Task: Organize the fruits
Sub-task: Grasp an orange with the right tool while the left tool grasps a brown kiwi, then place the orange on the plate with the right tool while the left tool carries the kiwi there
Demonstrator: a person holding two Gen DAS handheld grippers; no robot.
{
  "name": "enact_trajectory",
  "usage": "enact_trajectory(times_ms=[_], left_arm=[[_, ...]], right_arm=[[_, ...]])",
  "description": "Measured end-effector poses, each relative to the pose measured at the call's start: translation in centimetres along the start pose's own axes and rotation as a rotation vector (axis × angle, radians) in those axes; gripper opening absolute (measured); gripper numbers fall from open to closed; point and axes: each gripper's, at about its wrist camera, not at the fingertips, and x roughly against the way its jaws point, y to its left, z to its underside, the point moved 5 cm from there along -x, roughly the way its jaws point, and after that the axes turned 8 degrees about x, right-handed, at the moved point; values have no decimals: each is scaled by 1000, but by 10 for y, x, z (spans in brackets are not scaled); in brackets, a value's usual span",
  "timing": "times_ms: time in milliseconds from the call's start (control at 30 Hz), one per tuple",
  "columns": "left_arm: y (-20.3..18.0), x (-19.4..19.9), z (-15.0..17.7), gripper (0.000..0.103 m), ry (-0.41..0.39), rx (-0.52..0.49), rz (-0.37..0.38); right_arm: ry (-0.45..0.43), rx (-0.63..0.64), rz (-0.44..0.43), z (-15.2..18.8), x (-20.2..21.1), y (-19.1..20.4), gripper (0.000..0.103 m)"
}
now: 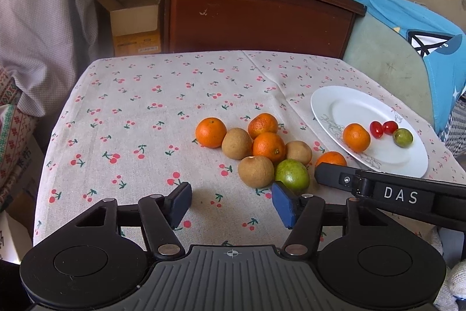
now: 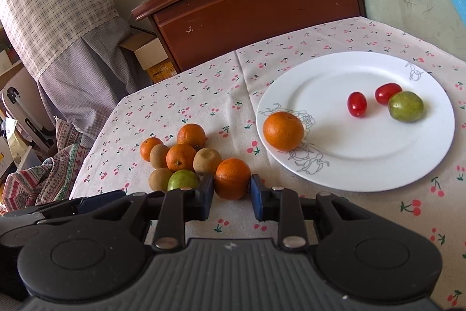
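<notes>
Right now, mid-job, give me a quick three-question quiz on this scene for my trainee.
1. How many tomatoes lie on the plate? A one, B two, C four.
2. True or false: the left gripper holds a fruit.
3. Fill in: the right gripper is closed on an ______.
Key: 1 B; 2 false; 3 orange.

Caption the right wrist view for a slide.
Right gripper closes on an orange beside the fruit pile; white plate already holds four fruits.
</notes>
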Motion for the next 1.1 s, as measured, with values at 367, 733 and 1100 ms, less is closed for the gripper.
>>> enact_trajectory(times_ms=[367, 733, 1100], left_arm=[[-6, -11, -6, 46, -16, 24, 40], [-13, -16, -6, 29, -25, -2, 49], [-9, -6, -9, 26, -30, 34, 47]], right_arm=[[-1, -14, 19, 4, 9, -7, 27], [-6, -20, 19, 4, 8, -8, 27], [-26, -16, 11, 1, 17, -5, 27]])
